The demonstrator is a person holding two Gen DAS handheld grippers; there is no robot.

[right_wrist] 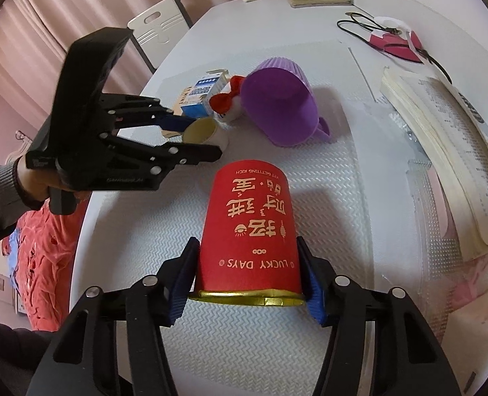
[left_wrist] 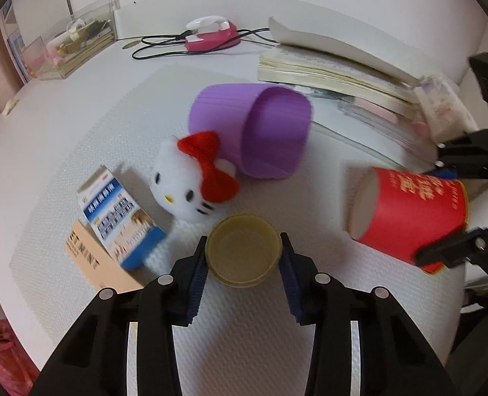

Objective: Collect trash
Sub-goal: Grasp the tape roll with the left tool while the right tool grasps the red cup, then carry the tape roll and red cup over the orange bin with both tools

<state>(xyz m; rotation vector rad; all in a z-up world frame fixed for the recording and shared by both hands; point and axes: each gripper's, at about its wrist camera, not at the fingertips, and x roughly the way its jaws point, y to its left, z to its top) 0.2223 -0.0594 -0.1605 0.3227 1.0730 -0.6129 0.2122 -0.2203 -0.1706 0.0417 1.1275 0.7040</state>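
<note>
White ribbed matting covered the table [right_wrist: 326,198]. Left gripper [left_wrist: 244,257] pinched a small paper cup [left_wrist: 244,250]; right gripper [right_wrist: 248,280] pinched a red cup [right_wrist: 248,227] near its gold rim. Both looked light and crushable, best held gently across the walls.

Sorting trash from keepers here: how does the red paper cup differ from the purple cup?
The red paper cup is smooth with gold lettering; the purple cup is ribbed, plain and has a handle. The right tool grips the red one near its gold rim; the purple one lies free on the mat. Both are tipped sideways.
</note>
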